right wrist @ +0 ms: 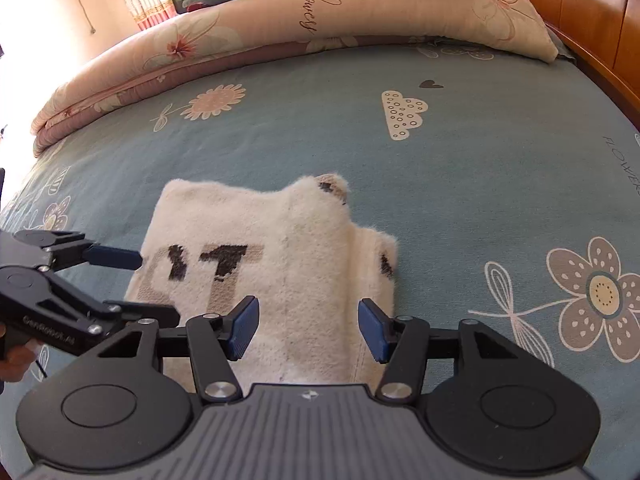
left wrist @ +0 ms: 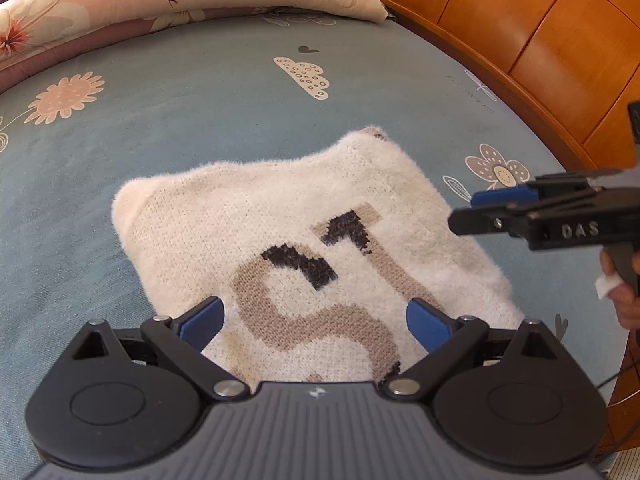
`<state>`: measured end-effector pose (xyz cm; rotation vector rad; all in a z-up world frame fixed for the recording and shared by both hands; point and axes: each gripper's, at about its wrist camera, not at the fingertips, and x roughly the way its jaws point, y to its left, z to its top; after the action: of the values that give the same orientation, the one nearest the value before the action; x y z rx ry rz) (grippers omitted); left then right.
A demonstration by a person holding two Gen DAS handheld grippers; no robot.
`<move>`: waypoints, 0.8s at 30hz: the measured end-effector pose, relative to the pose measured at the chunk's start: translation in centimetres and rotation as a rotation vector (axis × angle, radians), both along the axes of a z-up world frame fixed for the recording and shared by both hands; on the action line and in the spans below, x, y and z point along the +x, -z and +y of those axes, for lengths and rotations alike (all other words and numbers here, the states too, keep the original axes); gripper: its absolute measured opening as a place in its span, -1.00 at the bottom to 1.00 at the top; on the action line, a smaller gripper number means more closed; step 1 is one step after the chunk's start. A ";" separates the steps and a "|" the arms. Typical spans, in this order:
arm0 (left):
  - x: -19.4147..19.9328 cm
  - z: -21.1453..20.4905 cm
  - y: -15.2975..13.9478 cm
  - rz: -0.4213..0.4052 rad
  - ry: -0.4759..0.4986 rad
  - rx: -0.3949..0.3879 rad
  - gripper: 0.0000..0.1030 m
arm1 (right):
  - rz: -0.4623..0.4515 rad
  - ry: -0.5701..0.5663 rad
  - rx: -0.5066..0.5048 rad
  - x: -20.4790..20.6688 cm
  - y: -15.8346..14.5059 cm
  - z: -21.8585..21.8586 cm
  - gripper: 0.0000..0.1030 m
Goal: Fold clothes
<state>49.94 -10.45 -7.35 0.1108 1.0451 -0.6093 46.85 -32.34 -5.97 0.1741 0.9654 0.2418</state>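
A folded white knit sweater [left wrist: 304,248] lies on the blue floral bed [left wrist: 200,120], directly ahead of both grippers. The left gripper [left wrist: 316,322] and right gripper [right wrist: 307,330] hover above it, jaws spread, gripping nothing.

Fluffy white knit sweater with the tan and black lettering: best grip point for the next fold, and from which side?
Probably the loose flap along the right edge of the fluffy white knit sweater: it sits stepped above the blue bedsheet, so a finger could slip under. Come in low from the right with the open right gripper. The open left gripper could steady the lettered panel.
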 end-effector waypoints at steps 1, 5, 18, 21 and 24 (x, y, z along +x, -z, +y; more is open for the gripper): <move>-0.2 -0.2 0.0 -0.005 0.013 0.010 0.88 | 0.002 0.011 0.015 1.0 0.5 -0.4 0.09; -0.8 -1.2 0.0 -0.024 0.056 0.040 0.88 | 0.056 -0.014 0.119 3.7 3.2 -0.2 0.00; 2.4 -3.2 0.8 -0.079 0.138 0.088 0.90 | 0.116 0.008 0.125 3.0 2.9 -1.1 -0.47; 3.3 -3.0 1.3 -0.061 0.104 0.062 0.92 | 0.111 0.019 0.123 3.0 3.4 -1.0 -0.43; 3.1 -2.8 0.2 -0.068 0.115 0.062 0.92 | 0.100 0.018 0.113 2.8 3.5 -1.0 -0.42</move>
<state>53.01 -13.30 -7.56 0.2456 0.9971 -0.6734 49.61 -33.30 -9.42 0.3008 1.0493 0.2740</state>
